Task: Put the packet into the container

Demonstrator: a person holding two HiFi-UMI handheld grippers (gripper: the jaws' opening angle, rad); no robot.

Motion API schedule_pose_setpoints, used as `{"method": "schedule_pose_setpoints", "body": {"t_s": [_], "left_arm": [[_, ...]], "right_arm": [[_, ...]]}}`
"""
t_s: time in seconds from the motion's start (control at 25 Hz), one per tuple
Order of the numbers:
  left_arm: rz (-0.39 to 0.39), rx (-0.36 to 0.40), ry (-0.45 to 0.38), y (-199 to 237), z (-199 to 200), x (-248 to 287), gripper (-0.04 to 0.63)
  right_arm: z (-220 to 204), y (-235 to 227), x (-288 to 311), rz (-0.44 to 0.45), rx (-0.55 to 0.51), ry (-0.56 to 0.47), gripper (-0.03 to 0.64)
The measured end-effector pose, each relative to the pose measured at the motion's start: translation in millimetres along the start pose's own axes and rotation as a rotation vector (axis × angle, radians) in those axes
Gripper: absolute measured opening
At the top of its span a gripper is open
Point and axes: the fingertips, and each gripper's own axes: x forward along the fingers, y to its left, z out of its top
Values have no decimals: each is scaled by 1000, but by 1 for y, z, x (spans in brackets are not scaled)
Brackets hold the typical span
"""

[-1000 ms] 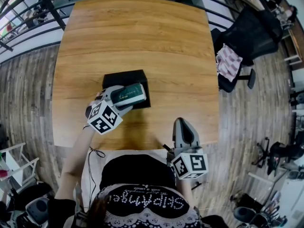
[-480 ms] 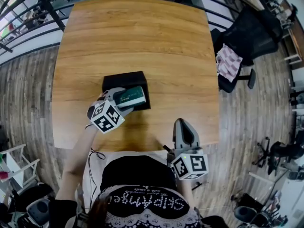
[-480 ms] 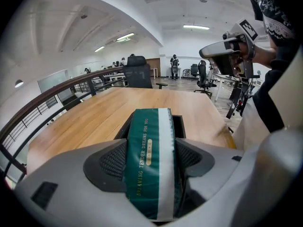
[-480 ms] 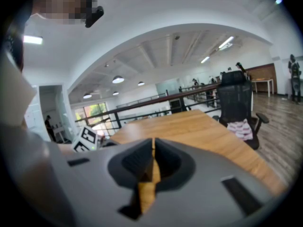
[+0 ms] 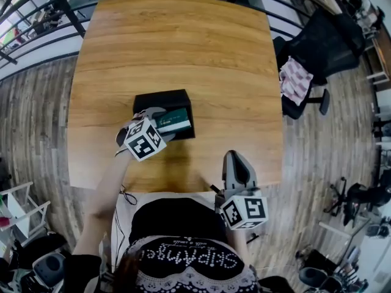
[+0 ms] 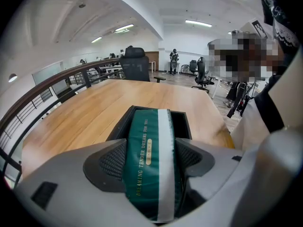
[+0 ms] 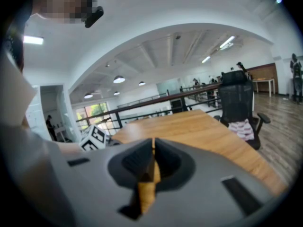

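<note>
While the left gripper (image 6: 150,157) clamps the green packet (image 6: 147,136), whose far end hangs over the black container (image 6: 182,123) just ahead of the jaws, an early release could snag it on the near rim. The right gripper (image 7: 152,167) is closed on nothing.

One packet (image 5: 173,121), one container (image 5: 159,97), two grippers (image 5: 164,123) (image 5: 234,159), perhaps one chair (image 5: 324,41).

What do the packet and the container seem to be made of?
The packet looks like soft, smooth plastic film, green with a white band; it bulges where it is squeezed. The container is matte black with rigid straight walls: plastic or coated card, cannot tell.
</note>
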Motion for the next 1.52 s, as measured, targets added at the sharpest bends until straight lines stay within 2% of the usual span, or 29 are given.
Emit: {"method": "schedule_pose_setpoints", "body": {"t_s": [0.2, 0.64, 0.72, 0.88, 1.12, 1.32, 1.36, 1.44, 1.52], "left_arm": [[8, 0, 30, 2, 0, 5, 344], [23, 2, 18, 5, 2, 2, 344], [23, -20, 4, 5, 5, 0, 345], [29, -117, -84, 9, 22, -14, 345], [84, -136, -156, 16, 36, -39, 345], [148, -207, -285, 28, 62, -65, 342], [172, -218, -315, 32, 67, -73, 334], [230, -229, -378, 38, 77, -89, 249], [280, -233, -429, 43, 84, -102, 210]], "right_arm": [[1, 2, 0, 4, 2, 2, 38], [3, 6, -2, 12, -11, -4, 38], [3, 4, -3, 9, -13, -3, 38], [5, 5, -4, 12, -18, -4, 38], [10, 6, -4, 18, -25, -16, 38], [21, -6, -5, 0, -30, -34, 38], [23, -9, -6, -7, -31, -41, 38], [25, -15, -10, -23, -35, -48, 38], [27, -21, -14, -37, -41, -52, 38]]}}
